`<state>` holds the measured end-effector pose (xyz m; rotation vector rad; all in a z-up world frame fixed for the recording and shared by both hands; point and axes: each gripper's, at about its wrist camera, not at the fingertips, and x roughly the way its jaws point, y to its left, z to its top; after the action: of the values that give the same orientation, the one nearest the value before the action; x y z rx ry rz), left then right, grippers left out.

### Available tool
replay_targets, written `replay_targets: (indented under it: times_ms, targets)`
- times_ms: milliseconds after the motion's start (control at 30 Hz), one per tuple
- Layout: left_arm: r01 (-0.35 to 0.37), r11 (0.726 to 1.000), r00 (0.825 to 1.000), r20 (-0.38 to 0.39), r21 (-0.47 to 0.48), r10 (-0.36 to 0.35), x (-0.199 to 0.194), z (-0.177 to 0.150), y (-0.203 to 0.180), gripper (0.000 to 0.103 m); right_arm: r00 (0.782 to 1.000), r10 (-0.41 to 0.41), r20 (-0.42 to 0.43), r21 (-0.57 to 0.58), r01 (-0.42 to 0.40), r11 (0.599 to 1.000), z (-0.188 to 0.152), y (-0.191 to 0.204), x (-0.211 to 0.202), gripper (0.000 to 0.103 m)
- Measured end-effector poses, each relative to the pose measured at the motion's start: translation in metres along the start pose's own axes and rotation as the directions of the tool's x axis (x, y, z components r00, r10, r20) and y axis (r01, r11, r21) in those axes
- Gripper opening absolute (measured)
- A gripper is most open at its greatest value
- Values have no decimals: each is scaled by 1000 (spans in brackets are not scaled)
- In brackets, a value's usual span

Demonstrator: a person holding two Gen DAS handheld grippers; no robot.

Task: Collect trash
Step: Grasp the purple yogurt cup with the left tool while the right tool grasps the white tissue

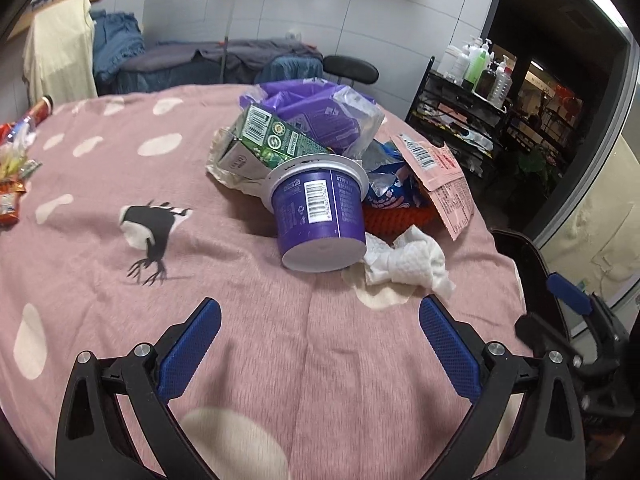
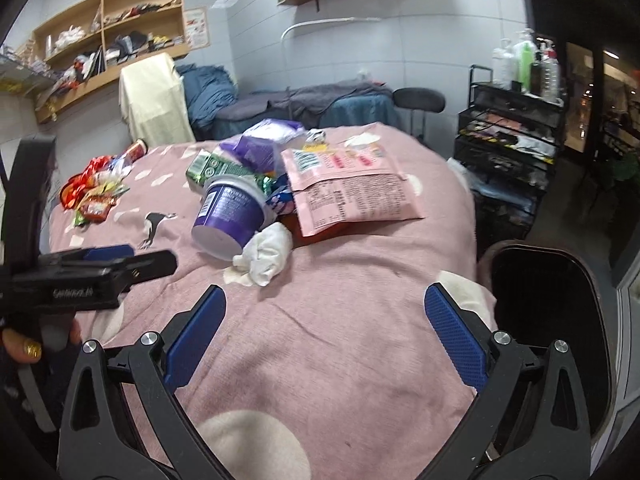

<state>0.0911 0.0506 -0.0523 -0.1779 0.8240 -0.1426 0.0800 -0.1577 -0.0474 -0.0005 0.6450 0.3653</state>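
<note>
A pile of trash lies on a table covered by a pink cloth (image 1: 280,360). It holds an upturned purple tub (image 1: 320,216) (image 2: 230,216), a crumpled white tissue (image 1: 404,264) (image 2: 266,254), a green carton (image 1: 272,140) (image 2: 212,168), a pink packet (image 1: 440,184) (image 2: 352,188), a blue wrapper (image 1: 392,194) and a purple bag (image 1: 320,108) (image 2: 260,142). My left gripper (image 1: 320,312) is open and empty, short of the tub. My right gripper (image 2: 326,300) is open and empty, near the tissue. The left gripper shows side-on in the right wrist view (image 2: 132,262).
Red and green snack wrappers (image 2: 94,196) (image 1: 12,184) lie at the table's far left. A dark bin (image 2: 548,320) (image 1: 516,248) stands at the table's right edge. A black rack with bottles (image 2: 516,120), a stool and a massage bed stand behind.
</note>
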Motion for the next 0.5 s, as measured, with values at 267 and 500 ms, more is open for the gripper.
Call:
replay_targets:
  times_ms: [267,500]
  targets:
    - [55,998,988,-143,-25,-58,49,43,0,91,999,15,-40,-13,-15,1000,2,3,13,98]
    - [40,999,967,-251,-35,-48,81,50,5,69,997,19,-72,-30,-21,999,4,4,22,98]
